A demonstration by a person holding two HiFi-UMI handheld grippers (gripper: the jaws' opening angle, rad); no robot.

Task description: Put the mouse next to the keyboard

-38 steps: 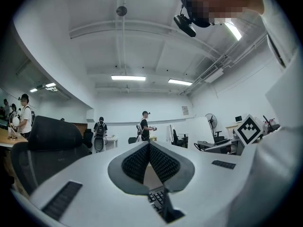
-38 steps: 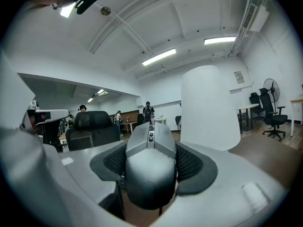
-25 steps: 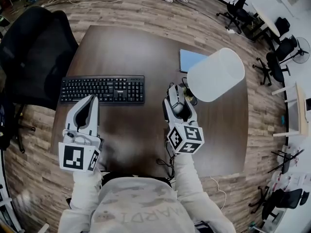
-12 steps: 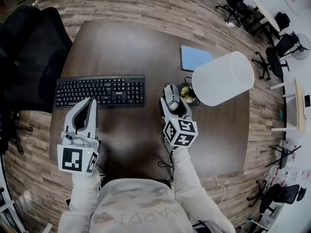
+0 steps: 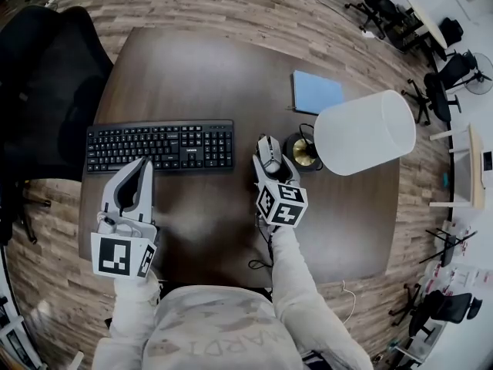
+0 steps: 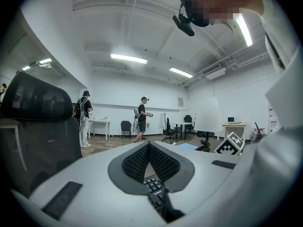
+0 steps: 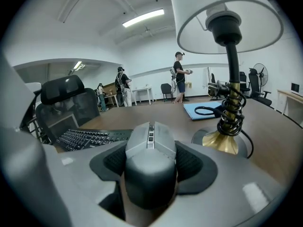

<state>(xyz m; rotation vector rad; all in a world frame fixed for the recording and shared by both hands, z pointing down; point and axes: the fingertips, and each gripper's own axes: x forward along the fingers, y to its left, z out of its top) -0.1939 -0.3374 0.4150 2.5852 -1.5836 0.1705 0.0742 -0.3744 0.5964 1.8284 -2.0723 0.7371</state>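
Since the earlier frames the right claw [image 5: 271,163] had carried the mouse [image 5: 267,149] leftward across the bench [image 5: 192,75], narrowing the gap to the keyboard [image 5: 160,146]. The left claw [image 5: 142,166] had stayed in much the same place.

The right claw's jaws were closed on the mouse's flanks, dark pads pressing both sides, with the wheel end pointing away from the person. The mouse sat just beside the keyboard's right end, a narrow strip of bench between them. Whether it rested on the wood or hung just above it could not be told. On its other side, near, stood the brass base of a lamp [image 5: 362,133], whose white shade overhung the bench edge. A blue folder [image 5: 317,92] lay farther back.

The right forearm, in a pale sleeve, reached straight forward from the body, and the marker cube [image 5: 281,204] rode on top of the claw behind the mouse.

The left claw pointed forward at the keyboard's near edge, left of centre. Its jaws were together at the tips and gripped nothing. The left arm was drawn in closer to the body than the right. A black chair [image 5: 46,91] stood off the bench's left side.
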